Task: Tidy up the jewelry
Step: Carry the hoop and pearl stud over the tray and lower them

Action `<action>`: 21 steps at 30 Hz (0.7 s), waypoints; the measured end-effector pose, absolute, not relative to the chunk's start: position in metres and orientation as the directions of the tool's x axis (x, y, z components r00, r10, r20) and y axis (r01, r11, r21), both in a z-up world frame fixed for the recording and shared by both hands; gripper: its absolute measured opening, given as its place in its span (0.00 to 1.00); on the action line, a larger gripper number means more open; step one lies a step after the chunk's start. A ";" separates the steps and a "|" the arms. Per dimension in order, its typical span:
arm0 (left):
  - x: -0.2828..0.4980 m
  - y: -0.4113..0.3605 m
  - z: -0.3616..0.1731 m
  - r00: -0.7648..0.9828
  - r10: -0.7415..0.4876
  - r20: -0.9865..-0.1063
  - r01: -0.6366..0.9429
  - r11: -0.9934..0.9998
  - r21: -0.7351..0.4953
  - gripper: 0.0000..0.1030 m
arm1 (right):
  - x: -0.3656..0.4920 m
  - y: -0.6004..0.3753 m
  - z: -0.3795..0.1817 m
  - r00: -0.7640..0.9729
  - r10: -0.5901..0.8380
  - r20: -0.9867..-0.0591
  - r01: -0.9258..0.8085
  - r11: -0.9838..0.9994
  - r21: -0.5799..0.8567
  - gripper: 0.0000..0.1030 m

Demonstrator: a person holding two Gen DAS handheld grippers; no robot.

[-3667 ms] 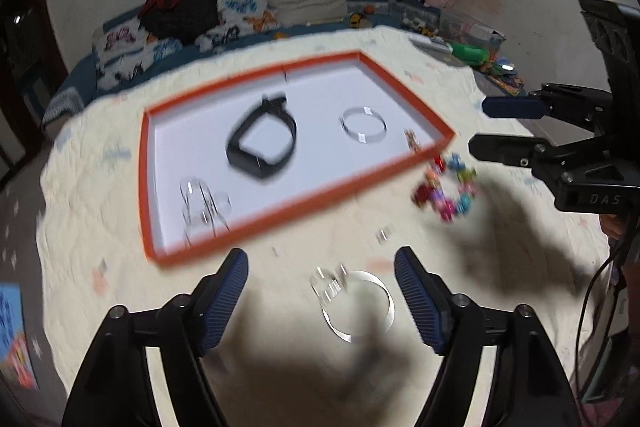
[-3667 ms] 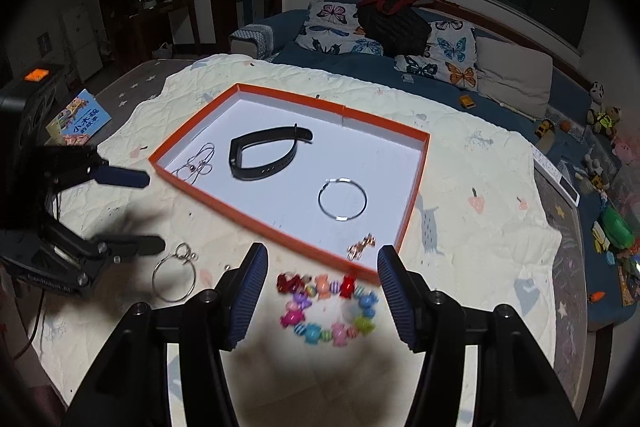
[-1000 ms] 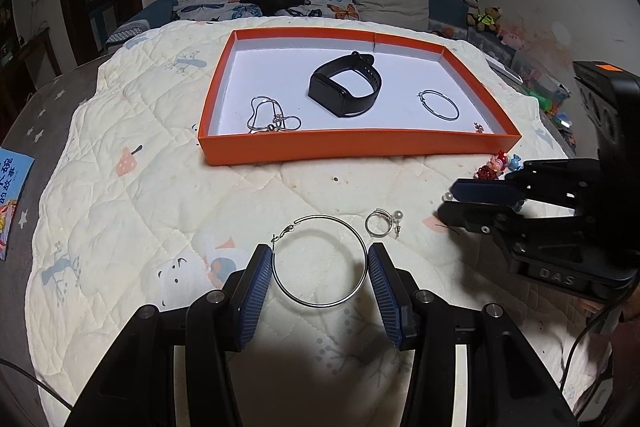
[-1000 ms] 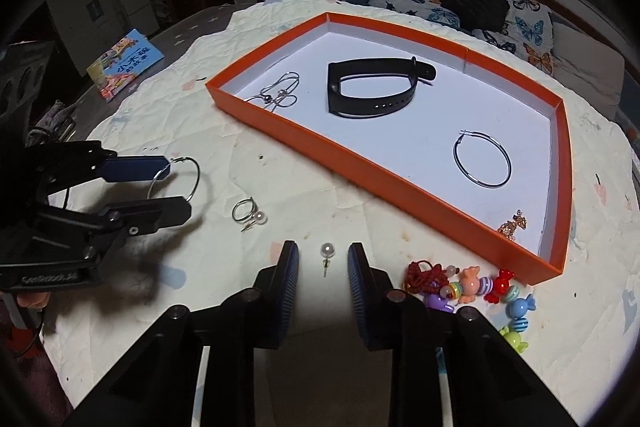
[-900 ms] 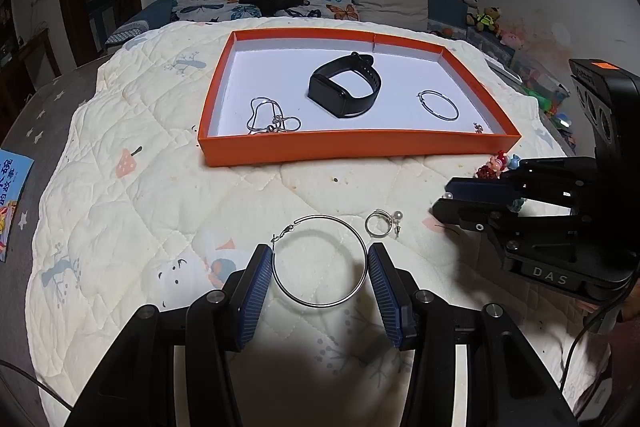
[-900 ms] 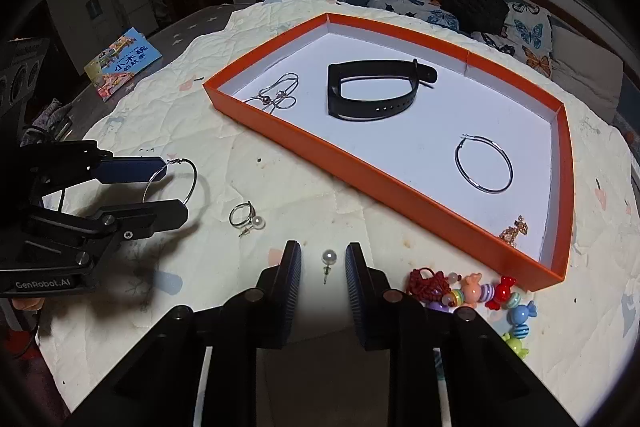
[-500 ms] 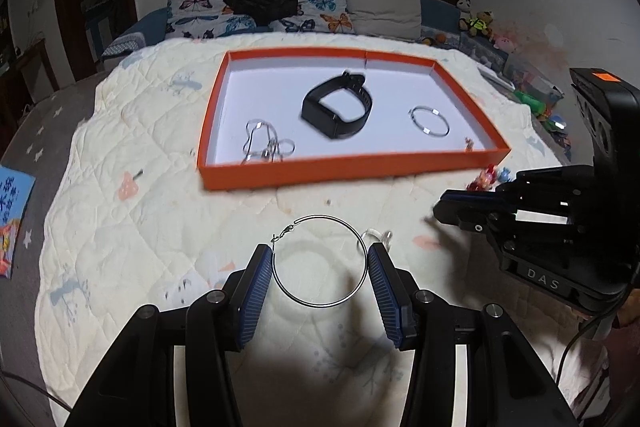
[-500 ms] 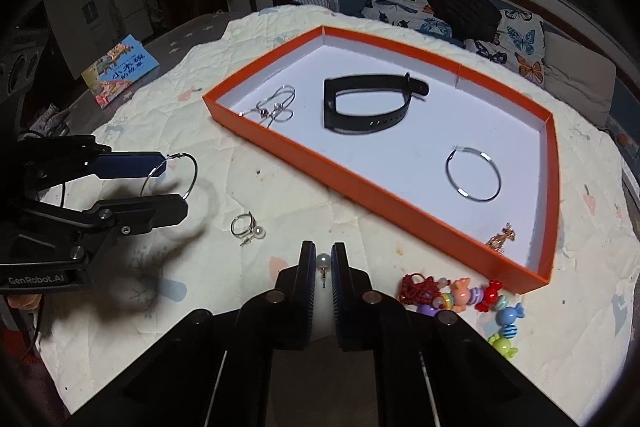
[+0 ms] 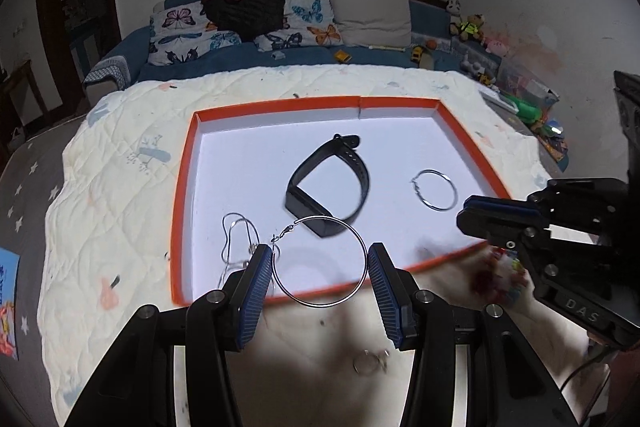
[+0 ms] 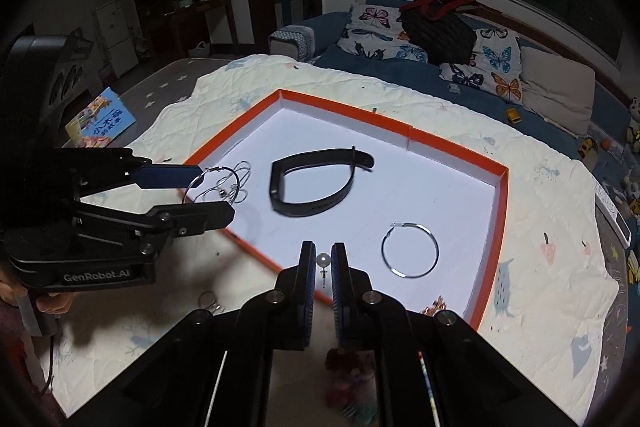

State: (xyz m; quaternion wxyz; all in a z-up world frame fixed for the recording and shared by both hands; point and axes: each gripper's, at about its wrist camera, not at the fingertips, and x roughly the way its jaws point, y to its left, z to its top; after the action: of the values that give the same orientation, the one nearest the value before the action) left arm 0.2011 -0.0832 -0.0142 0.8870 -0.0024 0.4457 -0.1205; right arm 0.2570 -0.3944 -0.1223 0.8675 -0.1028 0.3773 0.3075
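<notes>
Hoop earring sits pinched across its width between the left gripper pads, ring plane roughly facing the left wrist camera, clasp end at the upper left next to the left pad. From the right wrist view the same hoop shows edge-on-ish between the blue-padded finger and the black one, held above the near-left corner of the orange tray.

Pearl stud earring is clamped between the right gripper pads, which are nearly together. Pearl up at the fingertips, post pointing straight down toward the gripper body, so long axis runs along the fingers. It hangs over the tray's near rim.

Beyond the fingertips, inside the tray on its white floor: black wristband, buckled in a loop, long axis diagonal; second hoop earring lying flat to the right of it; thin silver chain just beyond the left pad of the left gripper. A small gold piece sits near the tray's near-right corner.

Below the left fingers, on the quilt: a small ring earring, blurred. Coloured bead bracelet beside the right gripper, also blurred.

Surface is a cream quilted cover with small prints. Behind it a blue sofa with butterfly cushions and a black bag, dark window above.
</notes>
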 end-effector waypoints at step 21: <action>0.246 -0.081 -0.057 0.524 -0.236 -0.819 0.199 0.968 -0.152 0.51 | 0.281 -0.397 -0.152 0.470 0.431 -0.770 -0.585 0.806 0.094 0.10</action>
State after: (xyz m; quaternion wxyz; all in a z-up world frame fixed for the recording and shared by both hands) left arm 0.2465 -0.0809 -0.0568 0.8726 -0.0196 0.4718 -0.1245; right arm 0.2809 -0.3973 -0.1516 0.8525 -0.0916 0.4197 0.2978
